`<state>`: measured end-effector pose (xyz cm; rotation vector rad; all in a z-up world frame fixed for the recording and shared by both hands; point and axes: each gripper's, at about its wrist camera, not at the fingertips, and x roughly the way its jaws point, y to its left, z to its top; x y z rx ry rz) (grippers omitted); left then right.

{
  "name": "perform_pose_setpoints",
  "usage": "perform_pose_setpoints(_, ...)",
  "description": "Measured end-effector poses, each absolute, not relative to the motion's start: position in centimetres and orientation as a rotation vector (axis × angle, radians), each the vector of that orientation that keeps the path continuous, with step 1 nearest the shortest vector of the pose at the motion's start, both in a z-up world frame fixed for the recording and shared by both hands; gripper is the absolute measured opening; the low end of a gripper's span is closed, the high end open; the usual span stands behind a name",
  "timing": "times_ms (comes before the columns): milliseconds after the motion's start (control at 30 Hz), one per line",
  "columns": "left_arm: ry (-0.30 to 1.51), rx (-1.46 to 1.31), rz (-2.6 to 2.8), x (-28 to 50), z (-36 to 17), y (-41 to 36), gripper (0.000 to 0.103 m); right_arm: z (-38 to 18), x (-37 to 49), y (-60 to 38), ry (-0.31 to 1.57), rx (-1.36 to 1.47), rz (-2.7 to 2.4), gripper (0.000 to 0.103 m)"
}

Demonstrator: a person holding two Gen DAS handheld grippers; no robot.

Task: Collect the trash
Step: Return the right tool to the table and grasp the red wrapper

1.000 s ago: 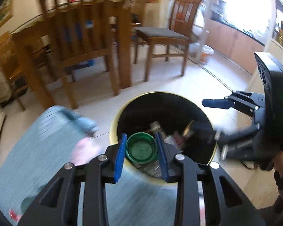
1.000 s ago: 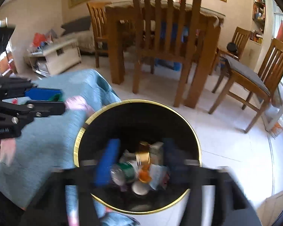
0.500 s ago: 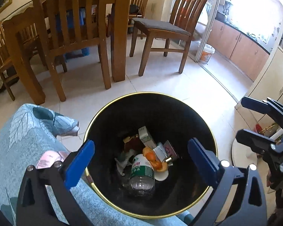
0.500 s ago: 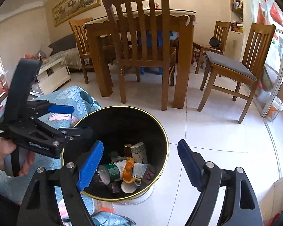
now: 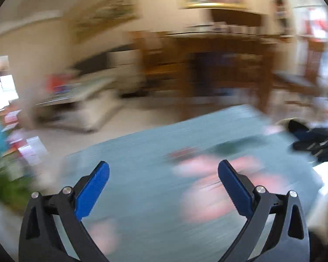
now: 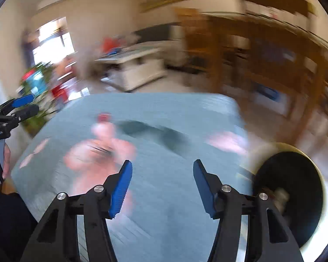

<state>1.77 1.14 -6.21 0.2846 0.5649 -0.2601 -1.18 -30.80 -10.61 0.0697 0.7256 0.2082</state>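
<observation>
Surface: blue cloth (image 6: pixel 168 118), blurred pink patches.
Left gripper (image 5: pixel 163 172): wide, empty.
Right gripper (image 6: pixel 163 174): closing, empty.
Advice: steady before grasping; bin (image 6: pixel 295 187) stays right.

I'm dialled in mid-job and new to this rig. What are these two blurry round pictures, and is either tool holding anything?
Each picture comes from a fisheye camera mounted on a hand-held gripper, looking out along its two blue-padded jaws. A person carries one in each hand; there is no robot arm. The left gripper has its jaws wide open with nothing between them. The right gripper is also empty, and its jaws are closing. Both face a blue-green cloth with pink patches; what lies on it is too blurred to name. The black bin with a gold rim sits at the right in the right view.
</observation>
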Motion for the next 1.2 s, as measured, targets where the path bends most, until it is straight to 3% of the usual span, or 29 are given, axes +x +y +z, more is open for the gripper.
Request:
perform_pose_setpoints(67,0.588,0.232,-0.124,1.1,-6.3,8.7,0.1,-9.7,1.5,-27.1,0.679,0.057,0.259,0.09)
perform_pose_setpoints(133,0.599,0.151,-0.058,0.4,-6.3,13.8,0.1,-8.8,4.5,-24.8,0.649,0.096,0.308,0.1)
perform_pose_setpoints(267,0.624,0.015,0.008,-0.4,-7.5,20.9,0.1,-10.1,12.3,-23.3,0.736,0.383,0.525,0.099)
perform_pose_setpoints(400,0.627,-0.054,-0.007,-0.4,-8.3,23.0,0.1,-13.1,15.9,-24.4,0.793,0.676,0.571,0.099)
perform_pose_setpoints(733,0.652,-0.091,-0.189,1.2,-10.0,17.8,0.1,-16.5,19.0,-22.3,0.906,0.747,0.553,0.1)
perform_pose_setpoints(1000,0.646,-0.098,-0.154,0.9,-9.3,18.2,0.1,-16.4,18.1,-16.4,0.996,0.618,0.671,0.099)
perform_pose_setpoints(1200,0.616,-0.155,-0.099,0.6,-7.7,20.3,0.1,-11.1,14.5,-14.3,0.8,0.655,0.852,0.1)
